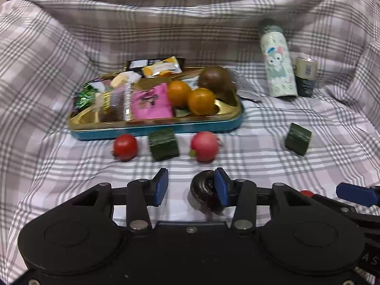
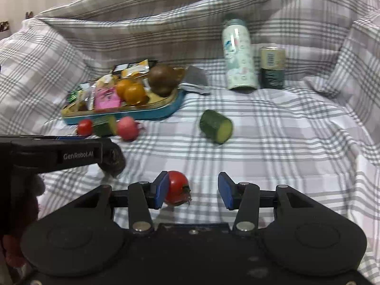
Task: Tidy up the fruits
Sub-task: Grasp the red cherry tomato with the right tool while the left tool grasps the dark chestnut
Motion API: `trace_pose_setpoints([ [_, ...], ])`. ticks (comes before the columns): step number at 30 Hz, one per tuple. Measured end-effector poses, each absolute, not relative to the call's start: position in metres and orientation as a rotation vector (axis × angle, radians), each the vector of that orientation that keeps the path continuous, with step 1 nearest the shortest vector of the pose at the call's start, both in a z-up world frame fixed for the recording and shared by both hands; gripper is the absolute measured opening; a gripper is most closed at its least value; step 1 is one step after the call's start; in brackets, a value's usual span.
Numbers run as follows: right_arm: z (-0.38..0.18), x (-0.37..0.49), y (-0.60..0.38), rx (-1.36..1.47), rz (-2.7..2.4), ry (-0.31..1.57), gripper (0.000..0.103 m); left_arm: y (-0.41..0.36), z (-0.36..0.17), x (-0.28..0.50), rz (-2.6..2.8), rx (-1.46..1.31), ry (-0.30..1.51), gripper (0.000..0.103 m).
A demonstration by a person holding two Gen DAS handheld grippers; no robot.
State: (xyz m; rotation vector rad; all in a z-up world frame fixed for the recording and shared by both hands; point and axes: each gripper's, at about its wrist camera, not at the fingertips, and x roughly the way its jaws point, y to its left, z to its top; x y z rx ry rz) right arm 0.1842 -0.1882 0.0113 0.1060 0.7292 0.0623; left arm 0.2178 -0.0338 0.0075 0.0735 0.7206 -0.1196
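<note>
My left gripper (image 1: 192,187) is open low over the checked cloth. A dark brown ring-shaped piece (image 1: 204,191) lies between its jaws, against the right finger. My right gripper (image 2: 193,190) is open too, and a red tomato (image 2: 177,187) rests against its left finger. A gold and blue tray (image 1: 156,128) holds snack packets, two oranges (image 1: 190,96) and a brown round fruit (image 1: 215,79). In front of the tray lie a tomato (image 1: 125,147), a cucumber chunk (image 1: 163,143) and a pink-red fruit (image 1: 204,146). Another cucumber chunk (image 2: 216,125) lies apart to the right.
A patterned bottle (image 1: 277,61) and a can (image 1: 305,76) stand at the back right. A clear wrapper (image 2: 196,83) lies beside the tray. The cloth (image 2: 285,142) rises in folds at the back and both sides. The left gripper's housing (image 2: 59,154) fills the right view's left edge.
</note>
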Motion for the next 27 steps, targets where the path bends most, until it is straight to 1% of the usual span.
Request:
trace_pose_setpoints([
  [5,0.009,0.186,-0.181,0.082,0.072,0.737,0.048,-0.021,0.005,0.216,-0.117,0.065,0.706,0.048],
  [14,0.005,0.19,-0.175,0.037,0.068,0.762,0.048,-0.003,0.002,0.218,-0.138,-0.036,0.721,0.049],
  [20,0.001,0.201,-0.171,0.022,0.064,0.784,0.048,-0.007,0.009,0.209,-0.226,-0.035,0.675,0.049],
  [25,-0.004,0.204,-0.168,0.018,0.076,0.8,0.048,-0.019,0.007,0.204,-0.257,0.034,0.665,0.05],
  [27,-0.006,0.201,-0.166,-0.002,0.076,0.794,0.046,-0.022,0.004,0.204,-0.252,0.058,0.67,0.05],
])
